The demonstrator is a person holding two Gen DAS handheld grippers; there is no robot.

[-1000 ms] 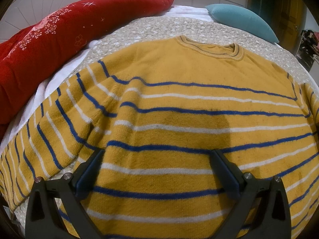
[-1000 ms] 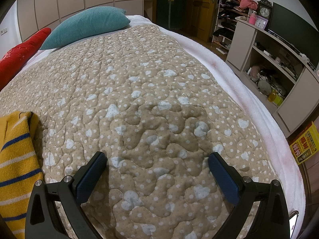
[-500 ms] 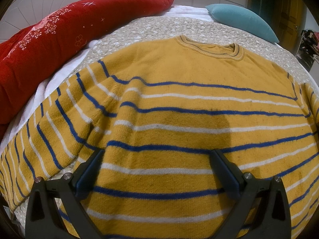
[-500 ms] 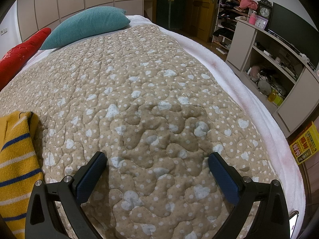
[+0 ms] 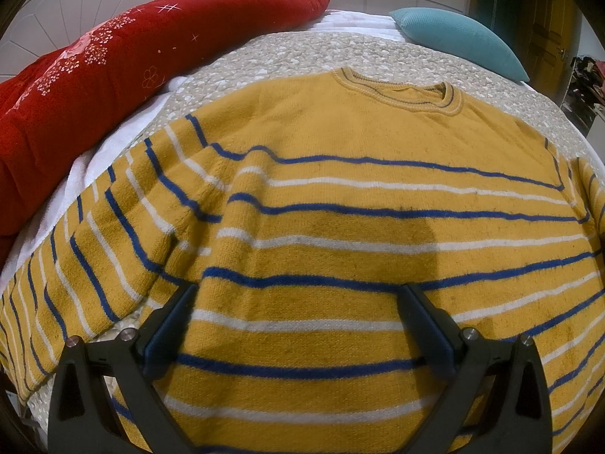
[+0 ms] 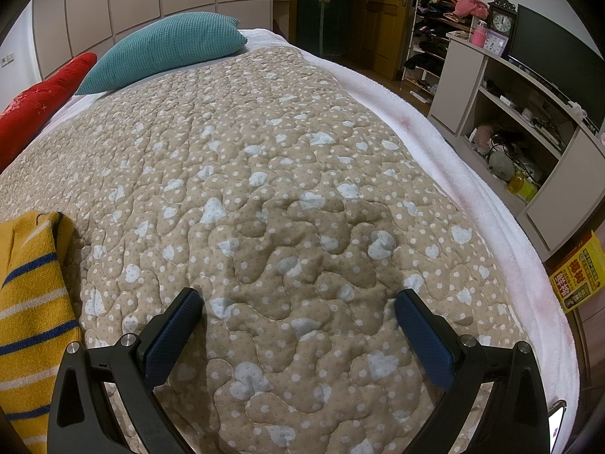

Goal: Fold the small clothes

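Note:
A yellow sweater (image 5: 340, 204) with blue and white stripes lies spread flat on the bed, collar at the far end, left sleeve stretched out to the left. My left gripper (image 5: 298, 299) is open and empty, hovering over the sweater's lower body. In the right wrist view only the end of the sweater's right sleeve (image 6: 30, 302) shows at the left edge. My right gripper (image 6: 298, 302) is open and empty over the bare quilt, to the right of that sleeve.
A beige quilt (image 6: 287, 174) with white hearts covers the bed. A red bolster (image 5: 94, 87) lies along the left side and a teal pillow (image 5: 457, 41) at the head. A shelf unit (image 6: 522, 121) and a yellow box (image 6: 576, 276) stand right of the bed.

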